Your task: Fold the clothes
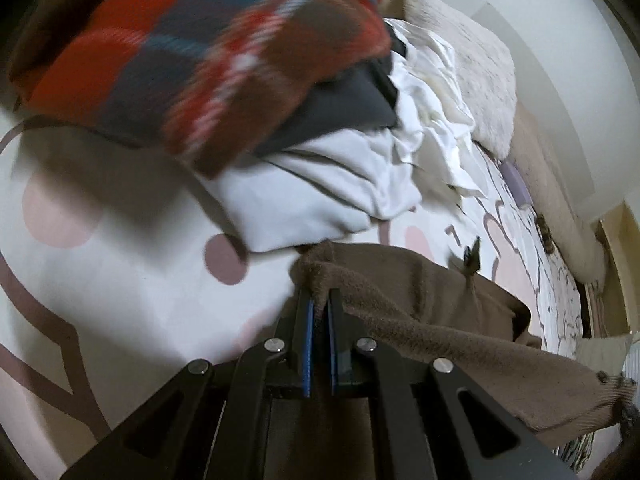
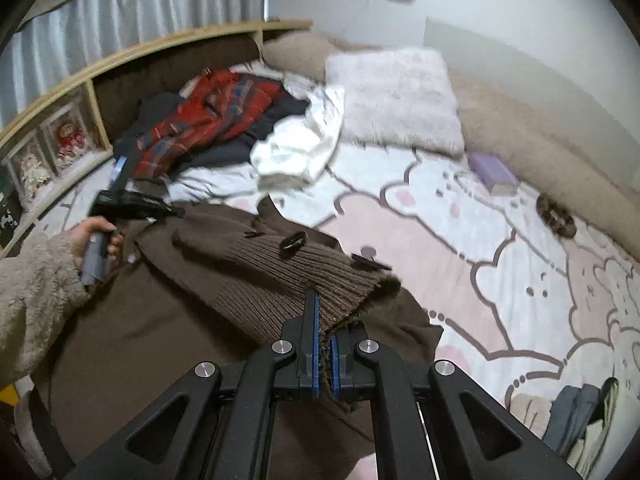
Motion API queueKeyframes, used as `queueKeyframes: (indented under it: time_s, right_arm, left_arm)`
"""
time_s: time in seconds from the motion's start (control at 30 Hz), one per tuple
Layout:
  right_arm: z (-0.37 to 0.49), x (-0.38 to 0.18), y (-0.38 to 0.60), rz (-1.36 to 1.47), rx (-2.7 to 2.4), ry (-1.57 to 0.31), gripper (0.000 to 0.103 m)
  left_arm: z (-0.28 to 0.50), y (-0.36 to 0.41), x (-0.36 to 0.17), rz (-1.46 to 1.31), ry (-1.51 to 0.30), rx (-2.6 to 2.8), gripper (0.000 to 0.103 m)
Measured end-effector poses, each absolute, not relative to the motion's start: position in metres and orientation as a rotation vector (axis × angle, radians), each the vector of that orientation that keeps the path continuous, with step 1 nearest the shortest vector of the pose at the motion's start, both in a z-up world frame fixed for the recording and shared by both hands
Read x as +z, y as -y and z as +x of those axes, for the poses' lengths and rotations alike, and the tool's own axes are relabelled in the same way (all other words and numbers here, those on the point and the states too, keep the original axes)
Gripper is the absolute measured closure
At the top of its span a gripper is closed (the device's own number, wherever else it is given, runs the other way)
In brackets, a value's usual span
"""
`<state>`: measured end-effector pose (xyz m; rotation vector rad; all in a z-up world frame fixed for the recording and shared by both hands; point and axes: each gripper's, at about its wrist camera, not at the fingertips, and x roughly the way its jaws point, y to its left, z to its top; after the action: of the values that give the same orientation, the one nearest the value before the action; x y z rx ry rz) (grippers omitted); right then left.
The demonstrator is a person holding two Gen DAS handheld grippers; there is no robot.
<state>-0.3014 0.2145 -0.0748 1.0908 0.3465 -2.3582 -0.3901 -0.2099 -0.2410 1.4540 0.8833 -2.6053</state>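
Through my left wrist camera, my left gripper (image 1: 319, 300) was clamped on a fuzzy edge of the brown cardigan (image 1: 420, 312), which lay on the bear-print bedsheet (image 1: 120, 280) just below a white garment (image 1: 320, 188); a red plaid shirt (image 1: 200, 52) sat blurred on the pile above it. Through my right wrist camera, my right gripper (image 2: 326, 312) pinched the ribbed hem of the brown cardigan (image 2: 248, 276), lifting it over the rest of the garment spread on the bed. My left hand (image 2: 94, 238) gripped its tool at the cardigan's far side, near the clothes pile (image 2: 224, 128) beside a fluffy pillow (image 2: 400, 96).
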Motion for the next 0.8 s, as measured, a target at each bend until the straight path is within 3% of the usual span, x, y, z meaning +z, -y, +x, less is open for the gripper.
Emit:
queueKeyframes:
  time_s: [0.13,0.3,0.67,0.8]
  right_arm:
    - [-0.335,-0.126,-0.228,1.293,-2.281,-0.298,0.098]
    - [-0.351,-0.173,-0.239,1.383,-2.256,-0.199,0.098]
    - [-0.364,-0.219,-0.253,1.442,-2.248,0.024,0.098]
    - [-0.369,-0.217,-0.266,1.459,-2.231,0.193,0.098]
  left_arm:
    - [-0.395,0.209,-0.247,1.458,-0.852,-2.606,0.096]
    - [-0.404,0.196,-0.241,1.451,-0.674,-2.643,0.096]
    - [-0.398,0.185,-0.173,1.282,-0.121,-2.803,0.096]
    - [-0.365,0.155,-0.164,1.329,0.107,-2.911,0.096]
